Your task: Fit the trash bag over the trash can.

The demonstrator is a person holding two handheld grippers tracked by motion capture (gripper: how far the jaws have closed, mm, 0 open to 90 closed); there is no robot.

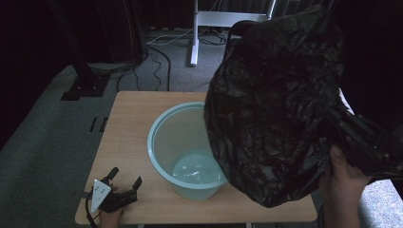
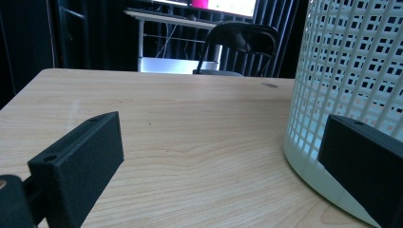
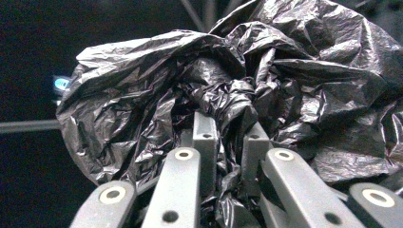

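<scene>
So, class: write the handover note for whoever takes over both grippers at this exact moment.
Right gripper: shut on the black bin bag, holding it bunched in the air, above and to the right of the basket.
Left gripper: open, holding nothing, low at the table's near left corner, one jaw close to the basket wall.
Mesh waste basket: upright mid-table, no liner yet.
Done: bag picked up.
Left: probably open the bag, lower it into the basket and fold its mouth over the rim.
</scene>
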